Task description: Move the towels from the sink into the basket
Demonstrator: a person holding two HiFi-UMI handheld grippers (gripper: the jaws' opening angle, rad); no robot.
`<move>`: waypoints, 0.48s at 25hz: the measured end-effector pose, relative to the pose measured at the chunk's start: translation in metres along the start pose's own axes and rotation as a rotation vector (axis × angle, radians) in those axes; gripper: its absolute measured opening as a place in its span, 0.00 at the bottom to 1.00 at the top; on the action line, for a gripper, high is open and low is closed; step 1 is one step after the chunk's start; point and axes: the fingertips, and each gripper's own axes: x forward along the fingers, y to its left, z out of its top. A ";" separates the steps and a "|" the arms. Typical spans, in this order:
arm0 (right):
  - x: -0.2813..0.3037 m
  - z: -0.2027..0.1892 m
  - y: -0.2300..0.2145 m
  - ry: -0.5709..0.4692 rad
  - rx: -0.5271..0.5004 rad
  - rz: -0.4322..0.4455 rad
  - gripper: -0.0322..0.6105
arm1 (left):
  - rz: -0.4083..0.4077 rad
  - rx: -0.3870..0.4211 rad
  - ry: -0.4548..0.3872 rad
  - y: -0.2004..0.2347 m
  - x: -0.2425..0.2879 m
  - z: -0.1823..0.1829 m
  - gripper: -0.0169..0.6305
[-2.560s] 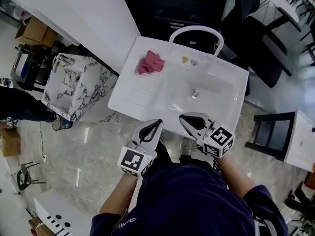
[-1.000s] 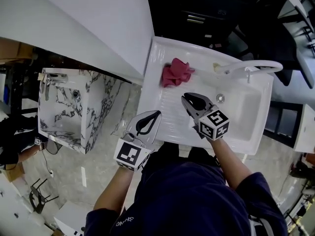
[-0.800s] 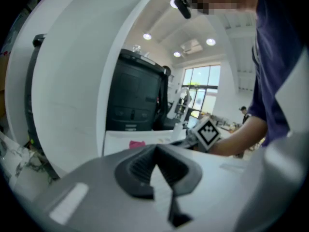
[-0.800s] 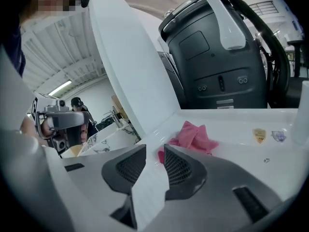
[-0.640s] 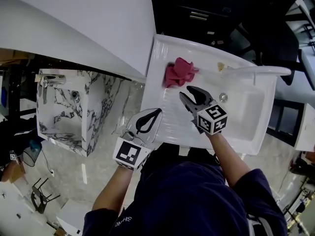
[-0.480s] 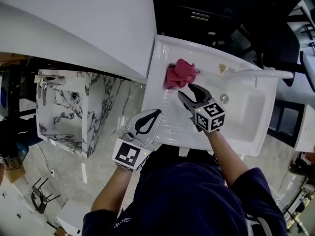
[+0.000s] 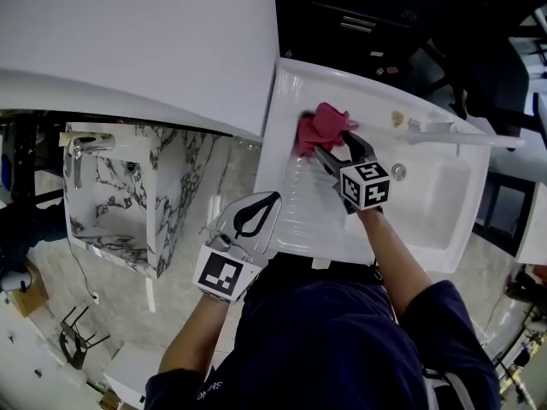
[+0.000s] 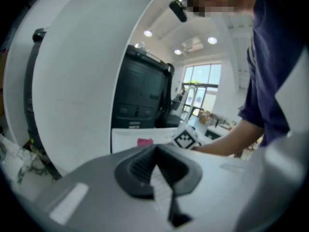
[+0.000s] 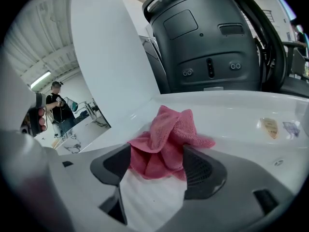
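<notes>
Far left, beside your sink, stands a marble-patterned basin point(image 7: 128, 190) with its own tap. Your left gripper point(image 7: 255, 216) point(image 8: 154, 170) hangs off the sink's point(image 7: 295, 220) near-left edge, above the floor, jaws together, nothing in them. The pink towel point(image 7: 321, 125) point(image 9: 166, 137) lies bunched at the drainboard's far-left corner. Your right gripper point(image 7: 335, 143) point(image 9: 157, 167) is angled down onto it; its jaws have just been opening and stand fully spread, one pad on each side of the towel's near edge, not clamped. The white faucet point(image 7: 466, 132) runs along the far-right edge. Two small stickers point(image 9: 277, 127) sit on the far rim, too small to read. The print on your sleeve point(image 7: 205, 393) is cut off.
</notes>
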 end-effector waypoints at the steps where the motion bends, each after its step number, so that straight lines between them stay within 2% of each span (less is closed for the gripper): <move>1: 0.003 0.001 0.000 0.001 -0.001 -0.001 0.52 | 0.001 -0.002 0.001 0.001 -0.001 0.000 0.03; 8: 0.023 0.001 -0.010 0.030 0.005 -0.054 0.50 | 0.003 -0.007 0.016 0.009 -0.002 0.000 0.03; 10: 0.026 0.001 -0.017 0.028 0.027 -0.078 0.35 | 0.001 -0.006 0.015 0.010 -0.003 0.001 0.03; 12: 0.026 0.003 -0.020 0.020 0.028 -0.092 0.25 | 0.003 -0.012 0.017 0.011 -0.003 0.002 0.03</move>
